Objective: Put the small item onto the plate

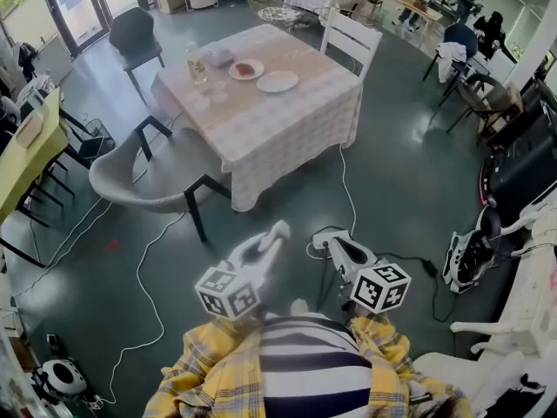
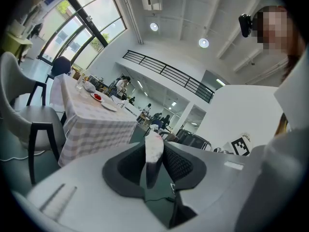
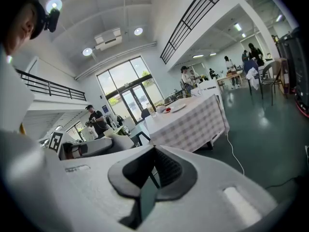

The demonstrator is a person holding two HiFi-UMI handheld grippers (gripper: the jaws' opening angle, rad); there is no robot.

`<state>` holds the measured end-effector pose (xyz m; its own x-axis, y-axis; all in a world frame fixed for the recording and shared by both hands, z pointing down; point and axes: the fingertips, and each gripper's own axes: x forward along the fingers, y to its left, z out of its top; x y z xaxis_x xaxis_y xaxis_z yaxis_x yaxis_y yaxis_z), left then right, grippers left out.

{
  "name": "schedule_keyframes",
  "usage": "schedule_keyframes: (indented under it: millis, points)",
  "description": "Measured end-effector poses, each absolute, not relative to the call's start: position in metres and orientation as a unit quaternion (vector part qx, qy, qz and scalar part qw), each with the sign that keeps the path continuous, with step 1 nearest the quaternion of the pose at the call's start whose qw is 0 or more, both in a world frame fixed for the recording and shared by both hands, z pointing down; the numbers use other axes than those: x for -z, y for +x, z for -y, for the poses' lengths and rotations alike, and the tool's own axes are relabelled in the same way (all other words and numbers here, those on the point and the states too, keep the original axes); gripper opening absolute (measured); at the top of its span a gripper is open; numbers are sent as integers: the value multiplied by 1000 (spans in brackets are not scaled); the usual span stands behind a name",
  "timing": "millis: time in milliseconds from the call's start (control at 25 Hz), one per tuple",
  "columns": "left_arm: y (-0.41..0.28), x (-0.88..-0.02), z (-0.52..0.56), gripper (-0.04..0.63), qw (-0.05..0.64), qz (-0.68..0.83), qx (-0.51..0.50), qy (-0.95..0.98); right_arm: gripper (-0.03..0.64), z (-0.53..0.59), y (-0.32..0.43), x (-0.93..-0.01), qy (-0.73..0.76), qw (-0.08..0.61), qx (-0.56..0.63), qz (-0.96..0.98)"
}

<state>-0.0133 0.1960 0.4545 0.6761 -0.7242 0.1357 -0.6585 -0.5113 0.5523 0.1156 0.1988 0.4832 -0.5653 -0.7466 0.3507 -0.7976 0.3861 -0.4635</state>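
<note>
- Left gripper: jaws slightly spread, nothing between (held near the body).
- Right gripper: jaws pressed together, empty.
- Small red item: on the far table, lying in a plate left of an empty white plate.

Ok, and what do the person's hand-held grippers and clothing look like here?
The left hand-held gripper and right hand-held gripper are white moulded shells that taper to narrow tips, with dark grey ribbed pads set inside. Each carries a white cube printed with black square markers at its rear. The person wears a yellow plaid shirt over a black-and-white striped top.
</note>
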Motion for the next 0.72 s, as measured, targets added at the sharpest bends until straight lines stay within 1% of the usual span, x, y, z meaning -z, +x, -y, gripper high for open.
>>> schedule_keyframes:
  millis: [320, 720]
  points:
    - [-2, -456, -189, 103, 294, 406, 68, 863, -3, -191, 127, -480, 461, 58, -282, 840]
    - [37, -464, -182, 103, 299, 410, 76, 858, -3, -190, 155, -488, 448, 71, -278, 847]
